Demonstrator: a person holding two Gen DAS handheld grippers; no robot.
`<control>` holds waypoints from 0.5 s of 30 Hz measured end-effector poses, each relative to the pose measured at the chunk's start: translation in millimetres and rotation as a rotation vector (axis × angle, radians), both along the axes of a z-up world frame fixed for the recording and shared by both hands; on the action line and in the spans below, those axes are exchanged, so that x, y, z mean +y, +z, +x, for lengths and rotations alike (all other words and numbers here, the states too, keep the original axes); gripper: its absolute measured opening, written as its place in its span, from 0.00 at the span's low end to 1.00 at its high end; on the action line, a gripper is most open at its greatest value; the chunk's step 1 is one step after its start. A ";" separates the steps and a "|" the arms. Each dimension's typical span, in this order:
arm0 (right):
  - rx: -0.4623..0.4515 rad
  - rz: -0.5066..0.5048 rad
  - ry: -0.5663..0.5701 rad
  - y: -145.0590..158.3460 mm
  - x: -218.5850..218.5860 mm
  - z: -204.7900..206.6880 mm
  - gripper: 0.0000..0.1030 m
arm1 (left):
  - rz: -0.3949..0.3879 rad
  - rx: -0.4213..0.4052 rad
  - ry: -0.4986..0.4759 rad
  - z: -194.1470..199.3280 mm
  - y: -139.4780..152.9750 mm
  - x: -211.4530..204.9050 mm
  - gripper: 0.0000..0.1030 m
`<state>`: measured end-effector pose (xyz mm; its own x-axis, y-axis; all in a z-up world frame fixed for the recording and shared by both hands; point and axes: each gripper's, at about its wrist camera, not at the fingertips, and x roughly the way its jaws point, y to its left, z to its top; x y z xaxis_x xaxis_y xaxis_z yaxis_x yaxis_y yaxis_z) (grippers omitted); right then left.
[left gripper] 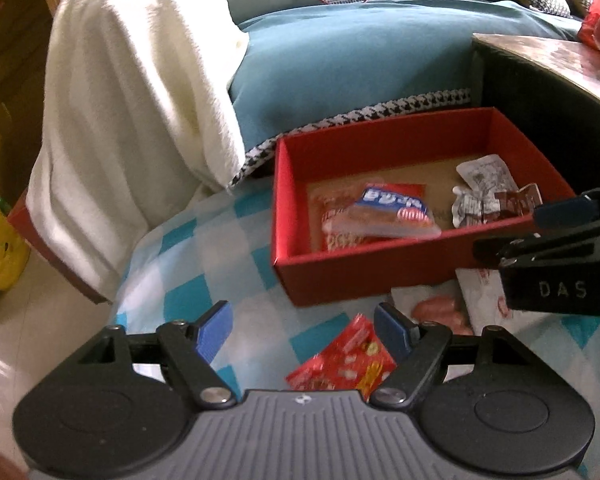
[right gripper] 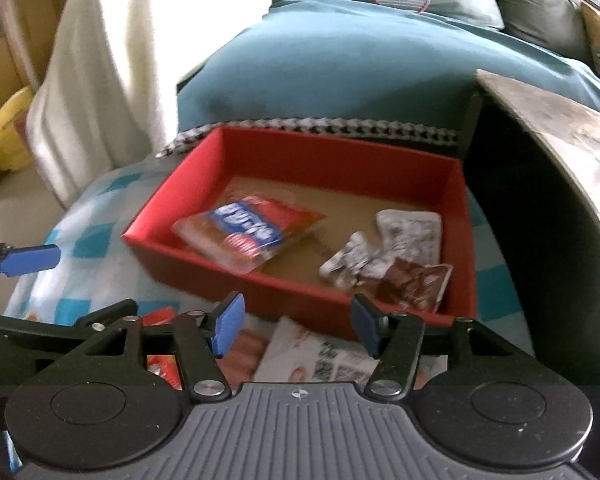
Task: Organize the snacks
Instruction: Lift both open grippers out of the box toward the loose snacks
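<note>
The red box (right gripper: 300, 292) sits open on the checked cloth (left gripper: 204, 264), its near wall facing both grippers, so packets can be dropped in from this side. Inside already lie a blue-labelled snack packet (right gripper: 246, 236) toward the left and a silvery wrapper (right gripper: 408, 232) with a brown wrapper (right gripper: 416, 284) toward the right, loosely spread rather than stacked; judging by that, the sorting is partly done.

Still outside, just before the box, lie a red snack packet (left gripper: 346, 360), a pinkish sausage pack (left gripper: 440, 308) and a white printed packet (right gripper: 324, 356), apparently waiting their turn.

The left gripper (left gripper: 300, 332) hangs over the red snack packet with its jaws spread and nothing between them, well placed to come down on it. The right gripper (right gripper: 296, 328) hovers over the white printed packet and the sausage pack, jaws likewise apart and empty.

Beyond the box are a teal cushion (left gripper: 340, 64) and a white blanket (left gripper: 140, 80); a dark table edge (right gripper: 560, 128) stands to the right.
</note>
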<state>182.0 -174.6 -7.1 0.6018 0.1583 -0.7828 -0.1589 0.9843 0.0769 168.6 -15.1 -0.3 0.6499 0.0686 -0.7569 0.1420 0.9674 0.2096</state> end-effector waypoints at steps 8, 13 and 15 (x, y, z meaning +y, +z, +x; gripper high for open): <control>0.012 0.016 0.010 -0.4 14.0 -20.0 0.65 | -0.014 0.018 0.018 -25.0 0.8 17.8 0.70; 0.029 0.020 0.014 -3.9 20.1 -30.9 0.66 | -0.039 0.056 0.034 -33.6 -2.8 28.3 0.70; 0.034 0.024 0.017 -4.9 21.4 -34.8 0.67 | -0.064 0.073 0.050 -36.9 -2.4 36.1 0.70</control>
<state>147.2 -153.1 -12.0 0.5723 0.1875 -0.7984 -0.1724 0.9793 0.1064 131.6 21.0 -2.7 0.5895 0.0498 -0.8063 0.1062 0.9847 0.1384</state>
